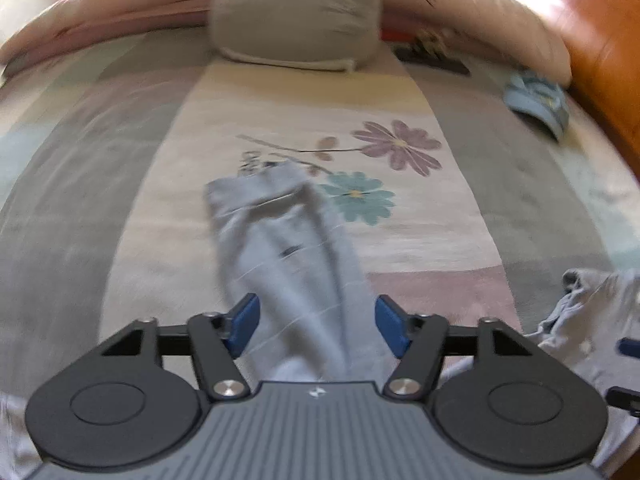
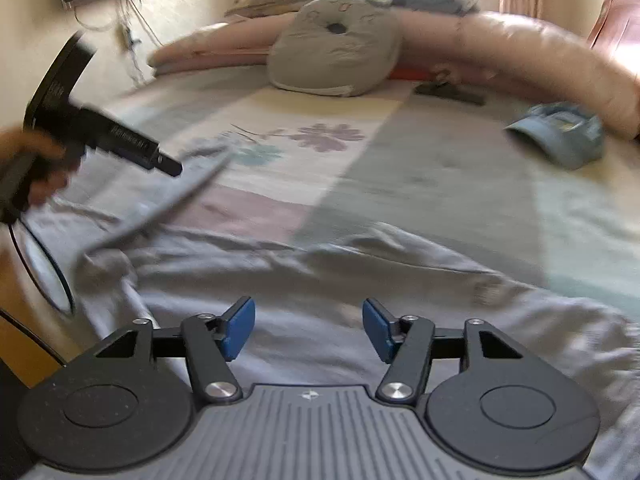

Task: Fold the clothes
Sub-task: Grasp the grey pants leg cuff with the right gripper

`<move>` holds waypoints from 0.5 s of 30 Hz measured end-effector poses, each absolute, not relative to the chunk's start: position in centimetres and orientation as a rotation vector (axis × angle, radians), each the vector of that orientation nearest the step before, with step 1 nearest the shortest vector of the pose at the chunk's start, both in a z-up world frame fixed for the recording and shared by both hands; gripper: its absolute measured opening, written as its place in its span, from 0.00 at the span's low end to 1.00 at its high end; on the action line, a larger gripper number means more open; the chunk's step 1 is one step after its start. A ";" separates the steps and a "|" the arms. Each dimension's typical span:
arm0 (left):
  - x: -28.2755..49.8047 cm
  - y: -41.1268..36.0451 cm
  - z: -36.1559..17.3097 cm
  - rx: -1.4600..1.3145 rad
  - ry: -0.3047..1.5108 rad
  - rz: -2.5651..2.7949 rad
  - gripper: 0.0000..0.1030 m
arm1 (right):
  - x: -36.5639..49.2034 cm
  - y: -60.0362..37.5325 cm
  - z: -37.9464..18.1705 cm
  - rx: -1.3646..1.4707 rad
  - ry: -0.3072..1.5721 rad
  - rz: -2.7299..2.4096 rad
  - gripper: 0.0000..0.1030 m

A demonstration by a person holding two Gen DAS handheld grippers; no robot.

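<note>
Two grippers work over a bed (image 2: 440,168) covered by a patchwork sheet with printed flowers. The left gripper (image 1: 316,326) has its blue pads spread wide, and a long sleeve of the grey garment (image 1: 280,248) runs between them toward the middle of the bed without either pad pressing on it. The right gripper (image 2: 308,328) also stands spread, hovering over the body of the same grey garment (image 2: 320,280), which lies rumpled along the near edge of the bed; nothing is pinched. In the right wrist view the sleeve stretches out from under the left gripper, blurred, and a hand (image 2: 36,164) holds that tool at the left edge. A grey cushion (image 2: 336,52) sits at the far edge against a long pink bolster (image 2: 520,48). A blue cap (image 2: 560,136) rests near the right edge.
</note>
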State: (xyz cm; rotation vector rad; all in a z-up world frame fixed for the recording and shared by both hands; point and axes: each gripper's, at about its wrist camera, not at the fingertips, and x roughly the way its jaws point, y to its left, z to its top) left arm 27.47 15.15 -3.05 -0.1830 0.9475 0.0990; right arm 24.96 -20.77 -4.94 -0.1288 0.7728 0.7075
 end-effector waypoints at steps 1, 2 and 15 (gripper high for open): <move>26.8 15.7 -3.0 -0.202 0.946 0.101 0.69 | 25.5 -20.3 -4.8 -0.090 0.789 0.744 0.65; 26.0 16.3 -3.0 -0.222 0.945 0.104 0.71 | 26.1 -19.9 -4.6 -0.051 0.805 0.780 0.68; 19.2 20.8 -5.0 -0.438 0.950 0.077 0.78 | 38.6 -5.5 -7.0 0.267 1.146 1.090 0.80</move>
